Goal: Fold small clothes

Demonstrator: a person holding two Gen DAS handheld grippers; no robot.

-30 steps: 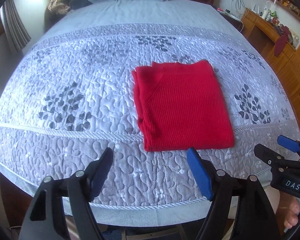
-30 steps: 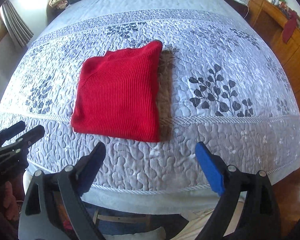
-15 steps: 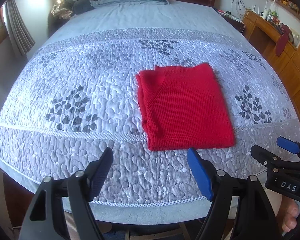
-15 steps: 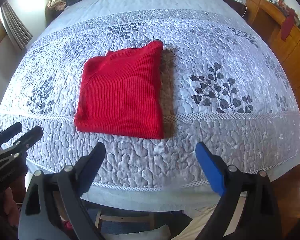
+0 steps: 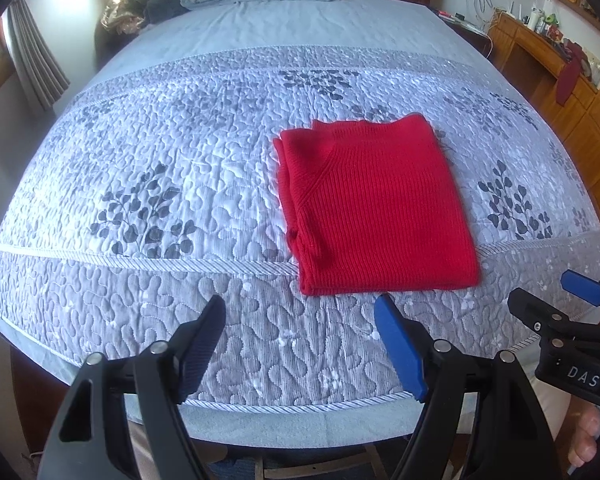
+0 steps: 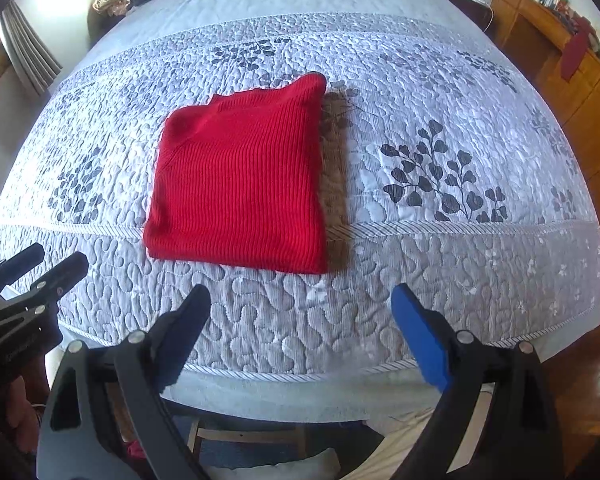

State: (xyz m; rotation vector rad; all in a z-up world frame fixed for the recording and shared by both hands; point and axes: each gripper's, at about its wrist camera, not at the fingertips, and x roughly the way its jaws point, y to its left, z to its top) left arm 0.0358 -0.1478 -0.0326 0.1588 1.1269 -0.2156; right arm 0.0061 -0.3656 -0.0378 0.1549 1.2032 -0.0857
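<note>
Left wrist view shows the red sweater folded into a rectangle on the quilted bed, lying ahead and slightly right of the left gripper, its long axis running away from the bed's near edge. Both it and the right gripper hang spread wide and empty short of the near hem; neither looks clearly closer.

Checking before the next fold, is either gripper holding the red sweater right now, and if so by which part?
Nothing is held. The left gripper and right gripper are both open over the quilt, short of the folded red sweater.
</note>
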